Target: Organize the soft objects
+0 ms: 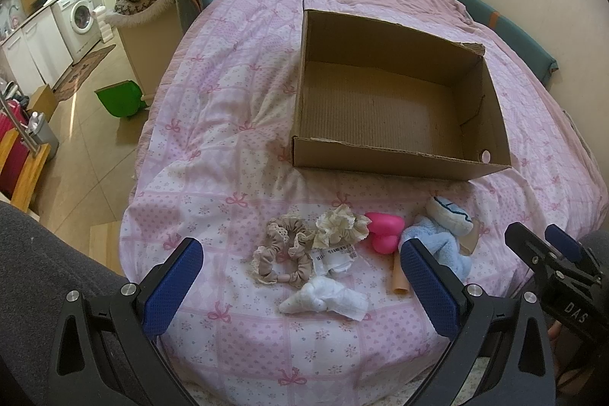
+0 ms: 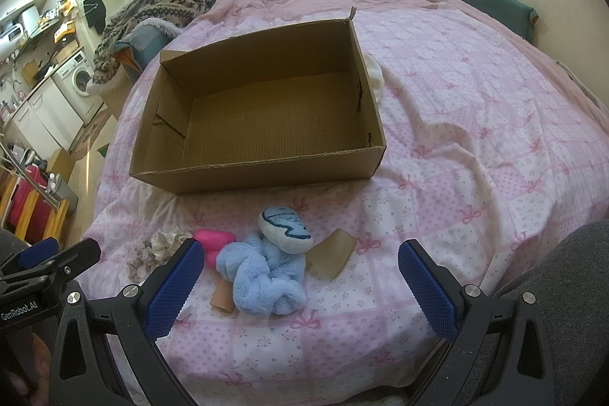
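Both tools are held wide apart and grip nothing. The left gripper [image 1: 302, 286] hangs low over the near edge of the bed [image 1: 228, 101], and between its fingers lies a cluster of small soft things: a beige scrunchie [image 1: 283, 255] just ahead and slightly left, a cream lace scrunchie [image 1: 340, 227] ahead of centre with a tag [image 1: 335, 255] under it, and a white cloth [image 1: 327, 299] closest to the tool. A pink toy [image 1: 382, 231] sits just inside its right finger. The right gripper [image 2: 300, 282] faces a blue plush [image 2: 262, 276] lying near its left finger, with the plush's white head [image 2: 285, 229] further ahead and a tan piece [image 2: 331, 257] beside it. The box [image 1: 396, 162] stands open and bare beyond all of them, well ahead of both tools.

Nothing seems packed yet, so the first pick is probably the step in hand. To do it well, take one item per tool: the left could drop straight onto the white cloth, the right shift left to centre the plush. Soft items squash, so go low, pinch the bulk, not a loose edge, and lift clear of neighbours before carrying forward over the box's near wall. The scrunchies touch each other; closing between them risks dragging both. Release low inside the box.
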`<action>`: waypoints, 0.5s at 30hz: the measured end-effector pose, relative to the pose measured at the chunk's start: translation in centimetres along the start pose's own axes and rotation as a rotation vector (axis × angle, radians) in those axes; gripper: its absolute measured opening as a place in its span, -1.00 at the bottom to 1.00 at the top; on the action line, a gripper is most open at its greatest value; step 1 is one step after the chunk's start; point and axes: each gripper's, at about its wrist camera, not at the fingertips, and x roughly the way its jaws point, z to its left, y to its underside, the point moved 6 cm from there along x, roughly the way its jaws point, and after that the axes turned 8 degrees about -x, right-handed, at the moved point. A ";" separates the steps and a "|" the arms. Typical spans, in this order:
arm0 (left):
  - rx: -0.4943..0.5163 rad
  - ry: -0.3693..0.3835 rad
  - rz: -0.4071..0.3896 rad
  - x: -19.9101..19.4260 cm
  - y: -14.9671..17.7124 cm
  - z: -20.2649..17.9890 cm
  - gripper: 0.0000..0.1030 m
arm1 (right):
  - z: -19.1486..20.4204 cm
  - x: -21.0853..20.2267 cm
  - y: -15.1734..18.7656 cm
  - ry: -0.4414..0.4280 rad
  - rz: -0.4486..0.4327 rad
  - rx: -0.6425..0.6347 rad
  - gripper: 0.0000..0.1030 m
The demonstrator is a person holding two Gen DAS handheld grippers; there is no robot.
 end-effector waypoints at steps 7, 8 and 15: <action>0.000 0.000 0.001 0.0 0.0 0.0 1.00 | 0.0 -0.1 0.0 -0.001 0.001 0.000 1.00; -0.001 0.001 0.001 -0.1 0.0 0.0 1.00 | 0.0 -0.1 0.1 -0.001 0.001 0.000 1.00; -0.002 0.006 0.001 0.1 0.2 0.1 1.00 | 0.0 0.0 -0.1 -0.004 0.010 -0.005 1.00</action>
